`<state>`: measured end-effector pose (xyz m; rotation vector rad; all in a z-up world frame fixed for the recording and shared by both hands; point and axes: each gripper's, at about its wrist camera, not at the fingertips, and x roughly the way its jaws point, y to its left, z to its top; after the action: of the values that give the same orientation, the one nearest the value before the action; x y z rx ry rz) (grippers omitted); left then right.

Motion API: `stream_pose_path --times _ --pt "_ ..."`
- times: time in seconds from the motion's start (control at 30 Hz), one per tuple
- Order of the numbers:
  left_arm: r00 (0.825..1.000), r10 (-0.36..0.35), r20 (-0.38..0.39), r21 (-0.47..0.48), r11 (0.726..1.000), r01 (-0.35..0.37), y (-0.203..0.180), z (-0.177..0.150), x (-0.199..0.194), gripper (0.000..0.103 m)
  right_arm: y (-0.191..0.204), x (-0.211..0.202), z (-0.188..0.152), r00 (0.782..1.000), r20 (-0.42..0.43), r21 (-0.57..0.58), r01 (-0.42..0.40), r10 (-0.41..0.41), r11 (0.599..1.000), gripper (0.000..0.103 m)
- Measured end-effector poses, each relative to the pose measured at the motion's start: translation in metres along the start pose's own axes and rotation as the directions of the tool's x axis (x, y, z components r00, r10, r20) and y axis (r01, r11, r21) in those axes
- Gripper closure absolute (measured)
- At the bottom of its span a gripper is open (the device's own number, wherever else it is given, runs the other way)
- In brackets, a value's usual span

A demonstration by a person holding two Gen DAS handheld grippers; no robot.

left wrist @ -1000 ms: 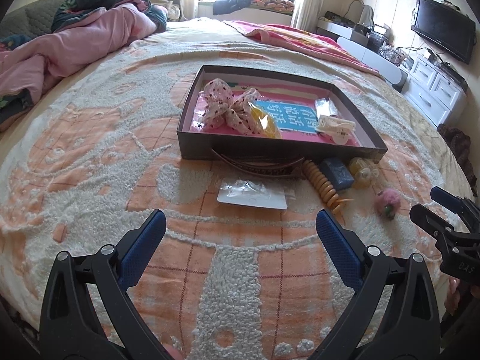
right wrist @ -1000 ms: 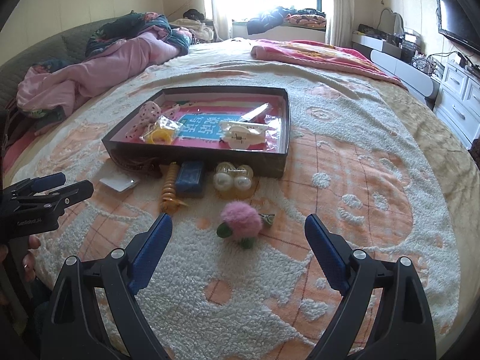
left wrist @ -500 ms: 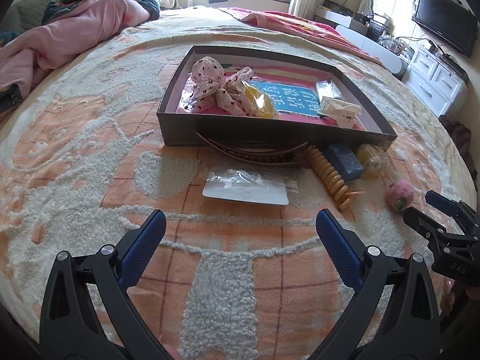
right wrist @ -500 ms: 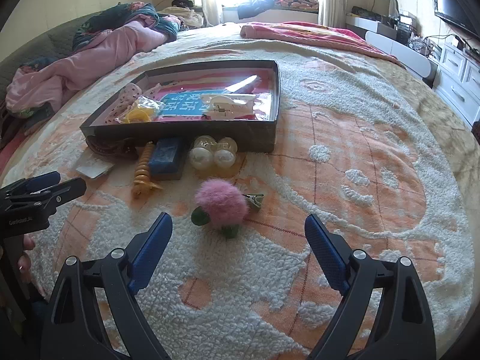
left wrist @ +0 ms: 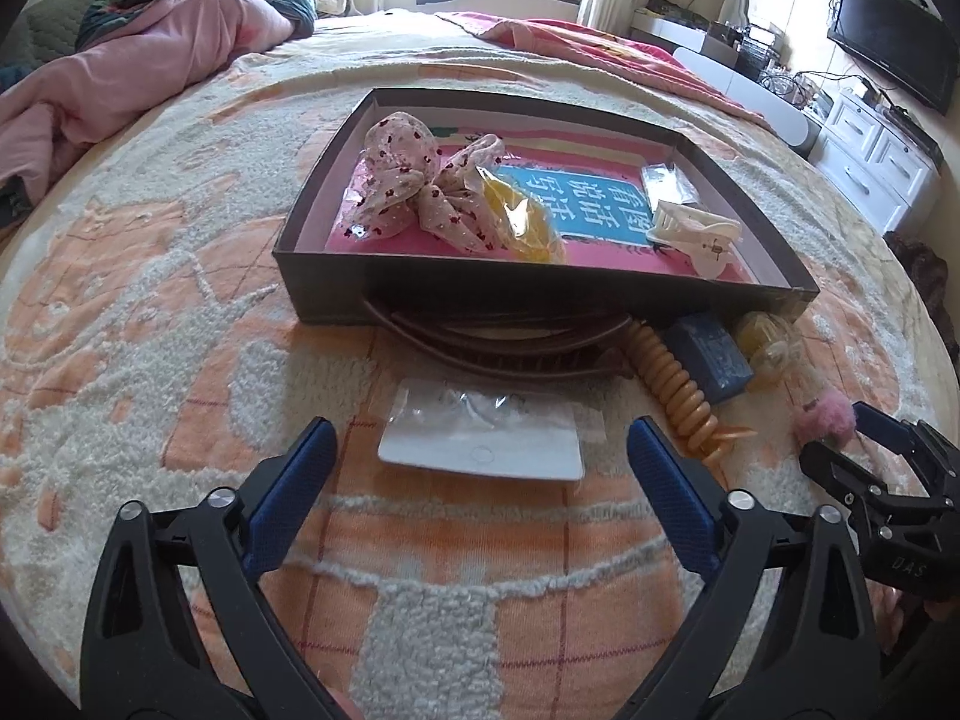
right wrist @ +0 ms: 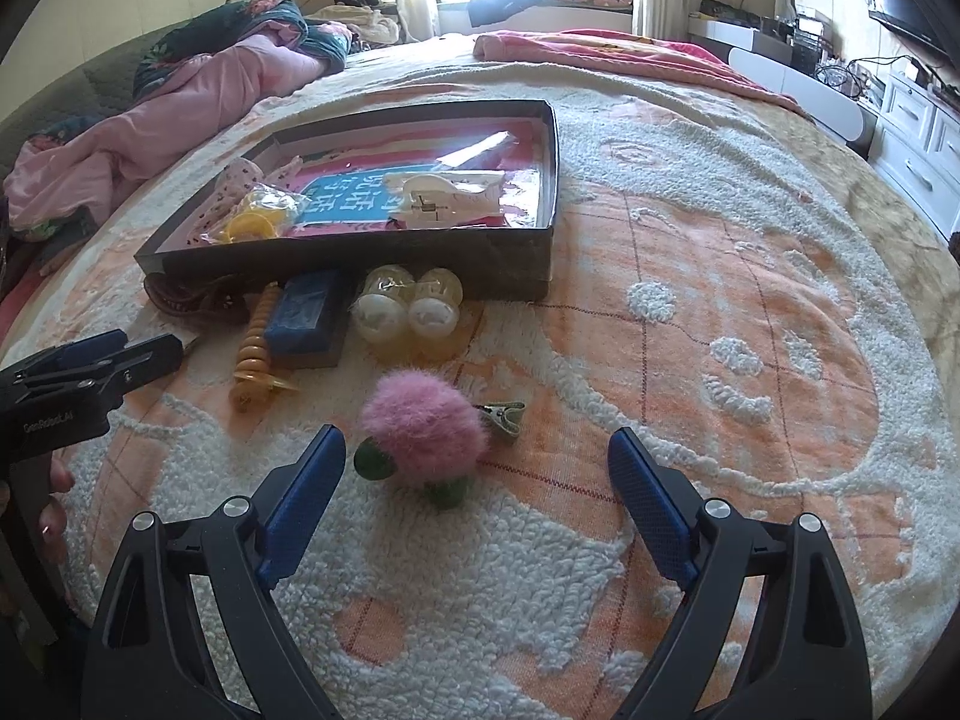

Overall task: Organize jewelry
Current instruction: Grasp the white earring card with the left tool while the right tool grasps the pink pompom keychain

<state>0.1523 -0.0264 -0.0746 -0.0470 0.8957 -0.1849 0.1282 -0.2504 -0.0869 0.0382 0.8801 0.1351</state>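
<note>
**Both grippers closing over loose pieces in front of the box**

The dark shallow box (left wrist: 540, 294) lies on the orange-and-white bedspread (left wrist: 180, 312) and serves as the landmark. Inside it are a spotted fabric bow (left wrist: 414, 180), a yellow piece in a clear bag (left wrist: 522, 216) and a white claw clip (left wrist: 696, 231), all on a pink and blue printed sheet (left wrist: 576, 204).

Pressed against the box's near wall is a brown comb headband (left wrist: 498, 348). Just in front of the box, nearer the camera, a white card in a clear sleeve (left wrist: 480, 441) lies flat. The left gripper (left wrist: 480, 474) hovers over this card; its jaws are closing but the blue pads do not touch it, and the card's near edge sits between them.

To the right of the headband along the near wall come an amber spiral hair tie (right wrist: 258, 348), a small blue box (right wrist: 306, 318) and two pale round pieces in a clear wrap (right wrist: 408, 306). Farther out from the box lies a pink fluffy clip (right wrist: 426, 432) with green leaves and a metal clasp. The right gripper (right wrist: 477, 474) stands over it, jaws closing, with the pompom just ahead of its left pad and no contact visible.
</note>
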Motion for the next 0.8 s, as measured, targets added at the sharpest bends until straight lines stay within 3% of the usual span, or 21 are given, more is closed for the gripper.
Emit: stream_pose_path --times 0.17,0.33,0.8 --pt "0.999 0.026 -0.024 0.033 0.999 -0.025 -0.005 0.002 0.010 0.040 0.001 0.008 0.004 1.000 -0.003 -0.009 0.006 -0.006 1.000 0.030" --pt "0.999 0.015 -0.031 0.043 0.999 -0.014 -0.002 -0.001 0.010 0.045 0.007 0.011 0.005 1.000 -0.002 -0.035 -0.019 0.019 0.999 0.048" --pt "0.998 -0.060 -0.036 0.008 0.998 0.060 0.003 -0.017 -0.017 0.045 0.020 -0.007 -0.004 0.994 -0.010 -0.052 -0.107 0.107 0.993 0.048"
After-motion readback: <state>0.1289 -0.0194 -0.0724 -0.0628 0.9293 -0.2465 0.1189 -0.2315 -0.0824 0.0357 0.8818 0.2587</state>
